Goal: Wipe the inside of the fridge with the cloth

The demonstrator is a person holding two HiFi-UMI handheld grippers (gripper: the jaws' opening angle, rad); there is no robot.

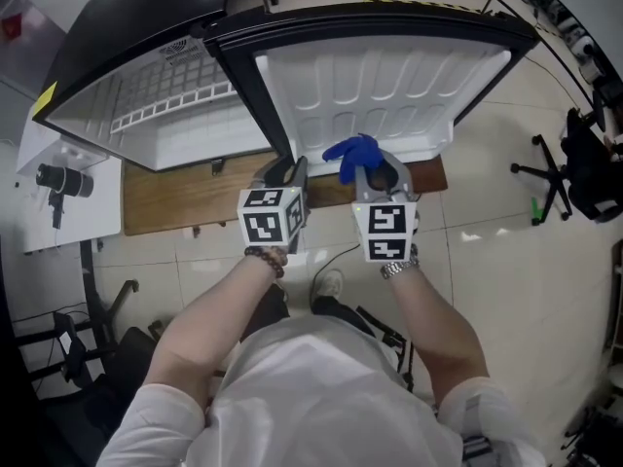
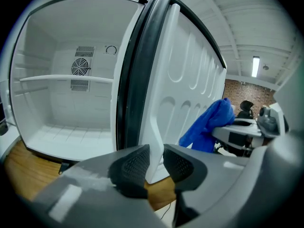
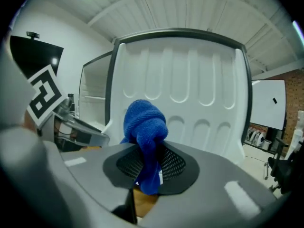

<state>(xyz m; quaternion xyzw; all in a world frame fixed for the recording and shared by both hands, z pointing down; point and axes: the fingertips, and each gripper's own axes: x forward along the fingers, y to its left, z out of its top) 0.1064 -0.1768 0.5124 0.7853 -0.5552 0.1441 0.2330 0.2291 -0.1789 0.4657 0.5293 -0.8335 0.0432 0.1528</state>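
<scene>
Right tool [image 3: 147, 163] is pinched narrow on the blue cloth [image 3: 145, 122], gripped near its middle, so a knotted bunch stands ahead of the pads and a short tail hangs below them. It looks soft, light and limp, and would likely fold back under pressure, so the protruding bunch should do the wiping. Left tool [image 2: 156, 163] is clamped on the lower edge of the open door [image 2: 190, 80], whose moulded white liner looks stiff and smooth; that thin edge seems the sensible hold. Door liner stands just ahead of the right tool, and the fridge [image 2: 71, 80] cavity opens left of the left tool, above the wooden counter [image 1: 175, 202]
</scene>
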